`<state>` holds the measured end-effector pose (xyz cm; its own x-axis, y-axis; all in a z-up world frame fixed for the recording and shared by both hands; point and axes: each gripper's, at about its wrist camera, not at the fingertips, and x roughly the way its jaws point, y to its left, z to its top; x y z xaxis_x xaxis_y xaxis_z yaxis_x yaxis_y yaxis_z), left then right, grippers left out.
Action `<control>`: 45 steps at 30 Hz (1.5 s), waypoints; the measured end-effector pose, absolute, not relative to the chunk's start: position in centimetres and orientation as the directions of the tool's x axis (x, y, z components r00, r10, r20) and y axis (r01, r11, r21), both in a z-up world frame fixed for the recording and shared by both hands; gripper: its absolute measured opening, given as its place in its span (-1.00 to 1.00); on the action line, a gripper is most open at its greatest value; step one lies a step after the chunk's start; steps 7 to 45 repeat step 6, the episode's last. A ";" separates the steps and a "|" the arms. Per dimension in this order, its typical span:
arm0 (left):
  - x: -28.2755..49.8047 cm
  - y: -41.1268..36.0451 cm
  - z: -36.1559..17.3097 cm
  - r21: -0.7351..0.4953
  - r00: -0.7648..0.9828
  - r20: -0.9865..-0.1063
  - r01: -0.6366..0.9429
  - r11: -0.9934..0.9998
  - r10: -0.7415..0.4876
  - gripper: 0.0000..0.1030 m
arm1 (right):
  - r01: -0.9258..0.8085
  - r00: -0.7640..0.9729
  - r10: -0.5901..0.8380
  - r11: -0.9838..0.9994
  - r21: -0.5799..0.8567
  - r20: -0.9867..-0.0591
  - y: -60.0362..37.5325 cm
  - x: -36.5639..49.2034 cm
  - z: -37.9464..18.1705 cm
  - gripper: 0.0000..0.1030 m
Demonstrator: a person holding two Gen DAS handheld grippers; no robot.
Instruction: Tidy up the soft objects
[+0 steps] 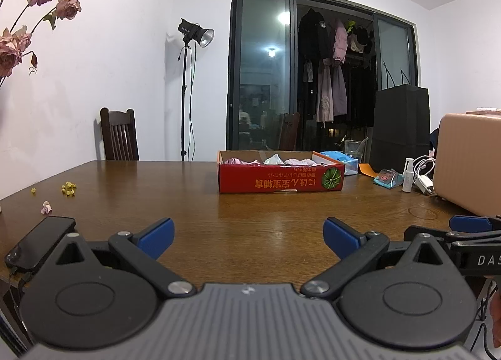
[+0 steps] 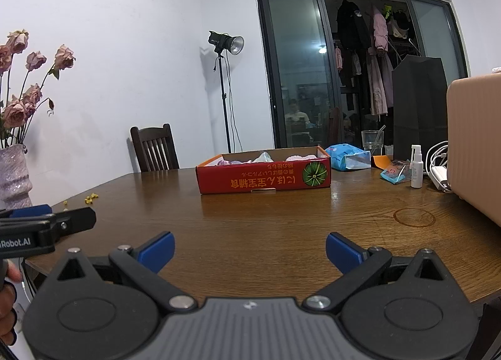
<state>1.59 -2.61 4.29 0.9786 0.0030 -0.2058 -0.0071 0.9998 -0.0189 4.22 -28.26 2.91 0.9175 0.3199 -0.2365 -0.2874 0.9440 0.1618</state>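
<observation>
Nearest the lens, the left gripper [image 1: 247, 236] hangs low over the near edge of the wooden table [image 1: 194, 203], blue pads spread wide with nothing between them; the right gripper [image 2: 250, 250] sits level just beside it, equally wide and empty. Both face the far side of the table, which reads as a ready stance: jaws parted in advance so either can close on cloth once it reaches the box.

Going left to right: a dark phone [image 1: 39, 242] lies at the left edge, close by the left gripper; a vase [image 2: 14, 173] of dried roses stands at the left corner, with yellow crumbs [image 1: 69, 188] and a fallen petal [image 1: 46, 207] scattered nearby. Mid-table, well apart from both grippers, stands the red cardboard box [image 1: 281, 180], holding the soft objects [image 1: 274, 160], pale pink and white bundles. To its right lie a blue packet [image 2: 346, 156], a spray bottle [image 2: 416, 169] and a tan case [image 2: 472, 141].

Bare tabletop lies between the grippers and the box; the case crowds the right flank.
</observation>
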 end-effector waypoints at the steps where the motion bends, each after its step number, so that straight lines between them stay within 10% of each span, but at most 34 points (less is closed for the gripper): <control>1: 1.7 -2.6 4.3 -0.022 0.978 -0.207 -0.010 1.000 0.005 1.00 | -0.287 0.917 0.320 0.944 0.162 -0.237 -28.3 4.2 2.9 1.00; 45: 1.5 -2.5 4.3 -0.030 0.979 -0.203 -0.012 0.999 0.006 1.00 | -0.285 0.917 0.318 0.945 0.162 -0.241 -28.2 4.3 2.8 1.00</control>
